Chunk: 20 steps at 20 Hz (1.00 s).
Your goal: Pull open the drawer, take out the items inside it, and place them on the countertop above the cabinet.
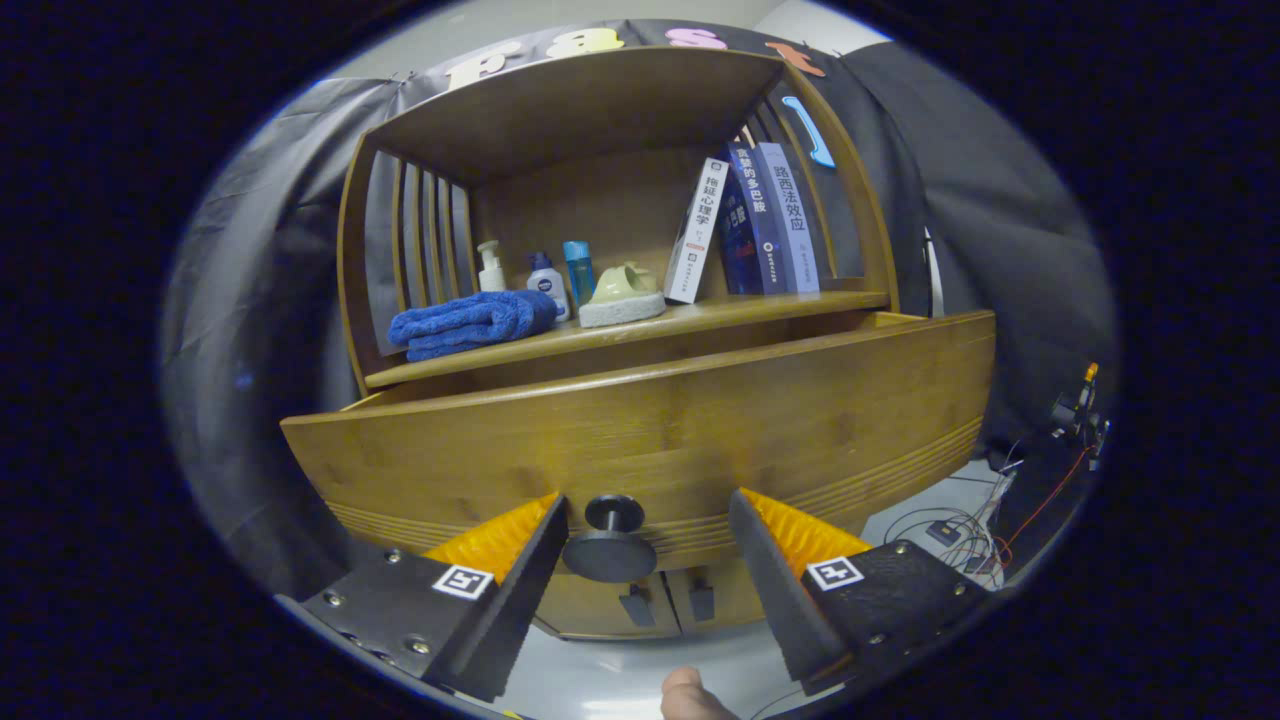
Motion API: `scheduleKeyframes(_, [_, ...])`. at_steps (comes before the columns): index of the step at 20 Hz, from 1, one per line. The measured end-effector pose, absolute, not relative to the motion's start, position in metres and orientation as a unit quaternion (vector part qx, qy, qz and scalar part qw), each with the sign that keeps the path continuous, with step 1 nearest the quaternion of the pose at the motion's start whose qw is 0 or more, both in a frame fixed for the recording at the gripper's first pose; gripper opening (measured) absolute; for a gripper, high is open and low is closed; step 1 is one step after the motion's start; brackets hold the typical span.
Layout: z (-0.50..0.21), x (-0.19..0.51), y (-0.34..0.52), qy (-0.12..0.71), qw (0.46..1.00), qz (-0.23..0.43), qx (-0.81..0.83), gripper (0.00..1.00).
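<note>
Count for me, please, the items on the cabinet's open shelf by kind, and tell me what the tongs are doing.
Books: 3
Bottles: 3
Blue towel: 1
Soap dish on sponge: 1
Total: 8
The tongs are open, straddling the drawer knob.

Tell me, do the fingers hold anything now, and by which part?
Nothing is held. The gripper is open, its fingers apart on either side of the drawer knob.

From my remote seat, the drawer (640,430) front blocks whatever lies inside. Its knob (611,542) hides part of the cabinet doors (660,600) below. My fingertip (690,697) nearest the lens is cut off.
</note>
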State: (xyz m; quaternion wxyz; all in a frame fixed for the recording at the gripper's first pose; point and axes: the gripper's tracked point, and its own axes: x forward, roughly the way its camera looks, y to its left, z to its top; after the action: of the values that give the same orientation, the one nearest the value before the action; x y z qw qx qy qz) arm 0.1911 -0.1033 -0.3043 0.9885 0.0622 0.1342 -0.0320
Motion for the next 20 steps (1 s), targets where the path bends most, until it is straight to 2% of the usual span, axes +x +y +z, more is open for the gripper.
scheduleKeyframes(20, [-0.310,0.246,-0.103,0.132,0.989,-0.039,0.055,0.98])
